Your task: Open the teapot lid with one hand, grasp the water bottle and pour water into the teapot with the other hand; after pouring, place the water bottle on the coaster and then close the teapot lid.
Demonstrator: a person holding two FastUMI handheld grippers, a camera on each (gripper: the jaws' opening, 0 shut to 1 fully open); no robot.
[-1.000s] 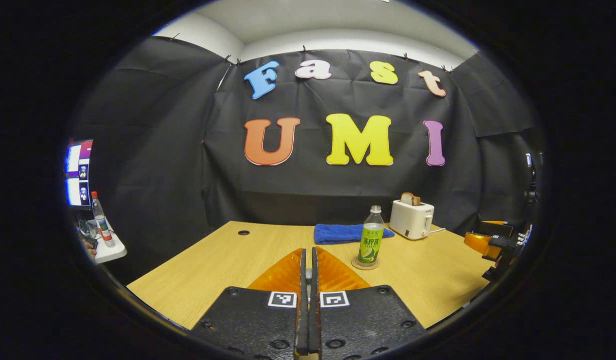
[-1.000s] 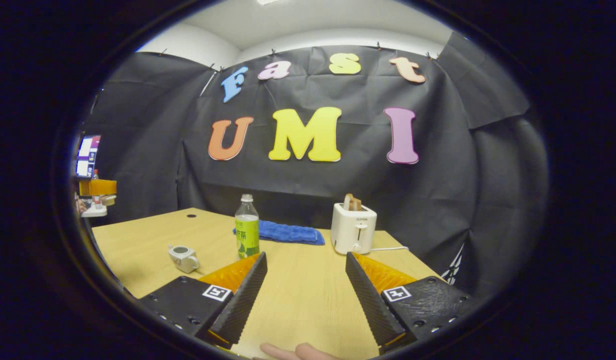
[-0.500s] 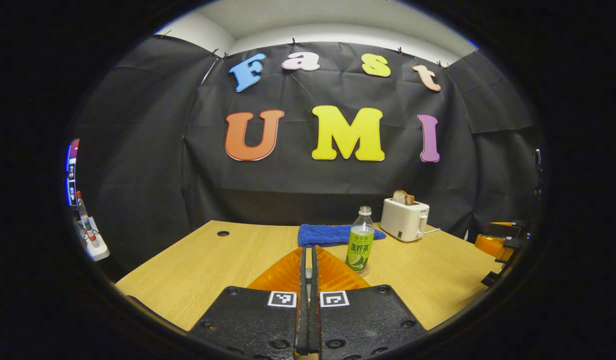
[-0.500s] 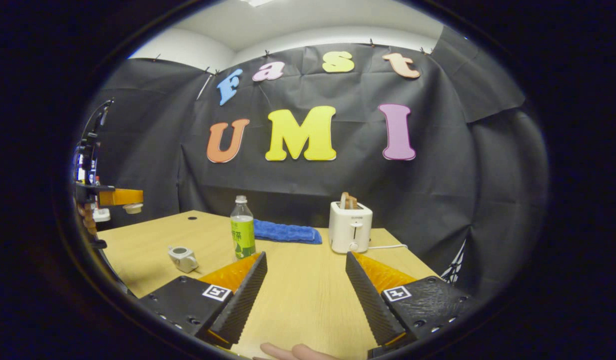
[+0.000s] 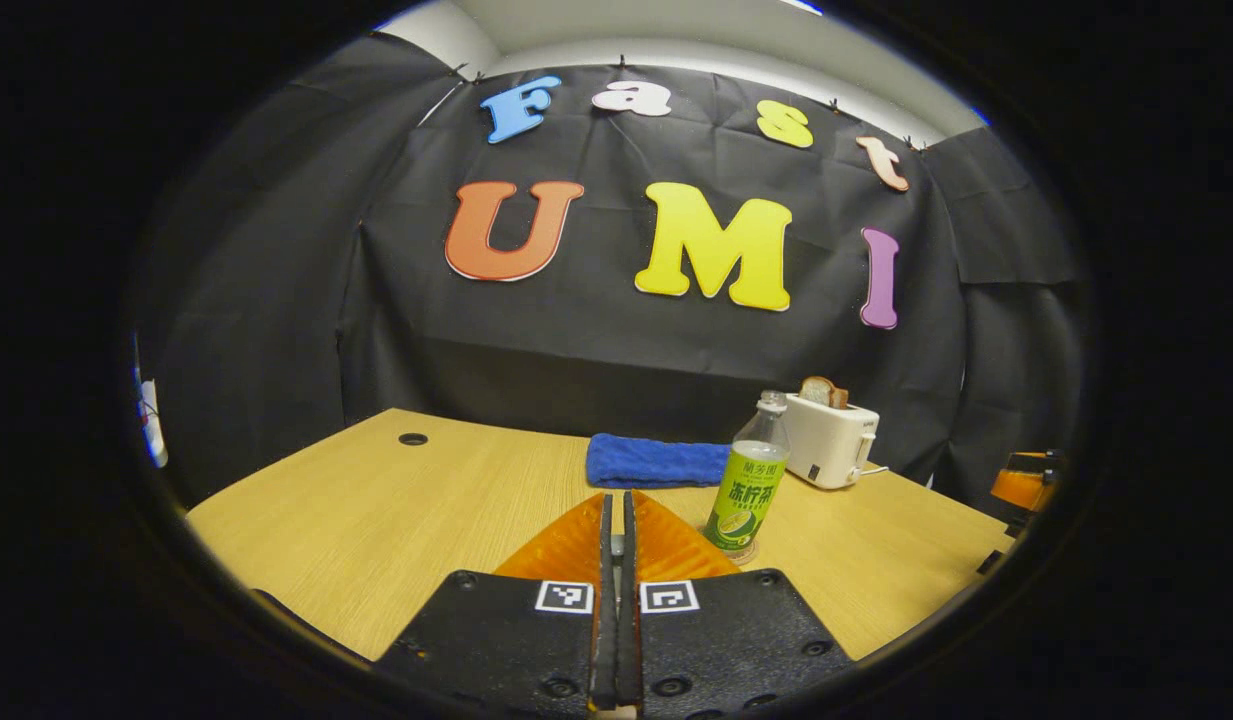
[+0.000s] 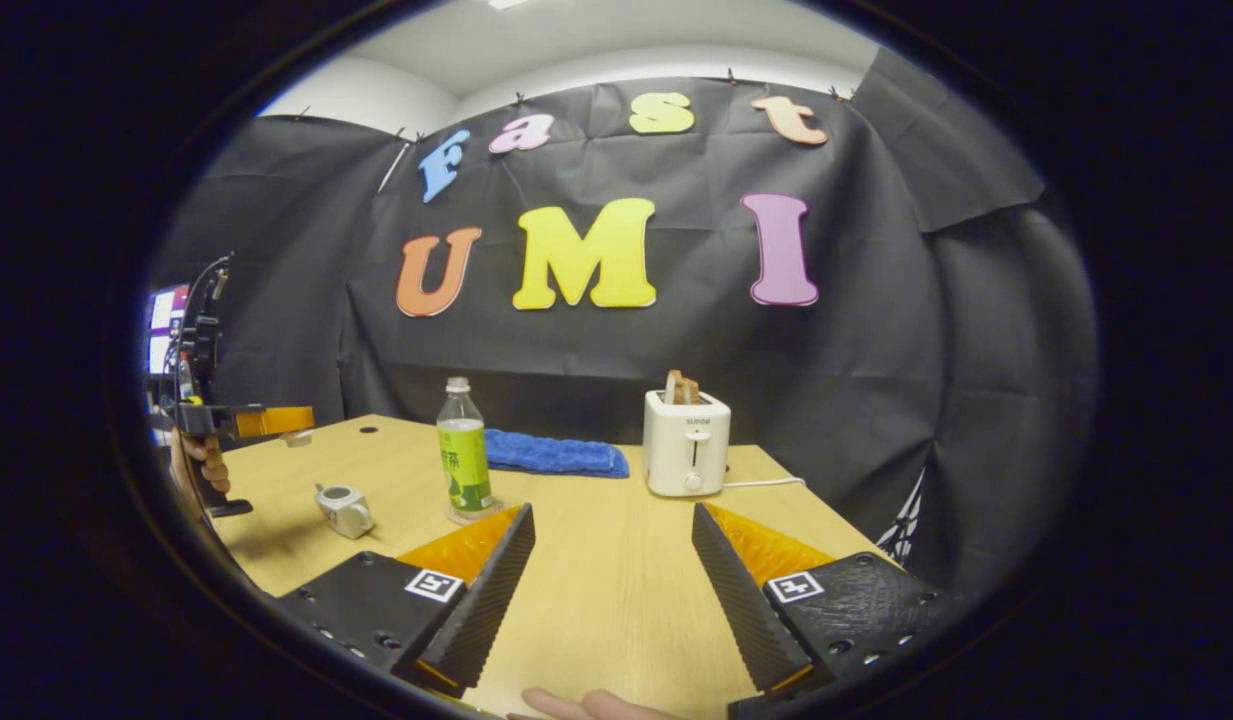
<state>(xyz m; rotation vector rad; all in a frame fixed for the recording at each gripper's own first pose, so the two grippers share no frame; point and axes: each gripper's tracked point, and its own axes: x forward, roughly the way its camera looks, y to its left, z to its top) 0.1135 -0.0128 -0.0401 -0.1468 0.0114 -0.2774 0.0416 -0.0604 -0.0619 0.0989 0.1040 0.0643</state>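
The small white teapot (image 6: 342, 508) sits on the table with its top open, left of my right gripper (image 6: 613, 545), which is open and empty. The left gripper (image 5: 616, 505) is shut. In the right gripper view the left gripper (image 6: 276, 421) hovers left of and above the pot with the white teapot lid (image 6: 297, 437) at its tips. The green-labelled water bottle (image 5: 751, 488) (image 6: 461, 468) stands upright on a round coaster (image 6: 473, 518), just right of the left fingers.
A blue towel (image 5: 651, 461) (image 6: 551, 453) lies at the back of the wooden table (image 6: 596, 600). A white toaster (image 6: 684, 455) with bread stands to its right. A hand (image 6: 209, 462) holds the left gripper. A monitor (image 6: 162, 330) glows far left.
The left gripper with the lid has come down and in over the table's left edge, closer to the teapot. Its view has swung left. The right gripper stays open.
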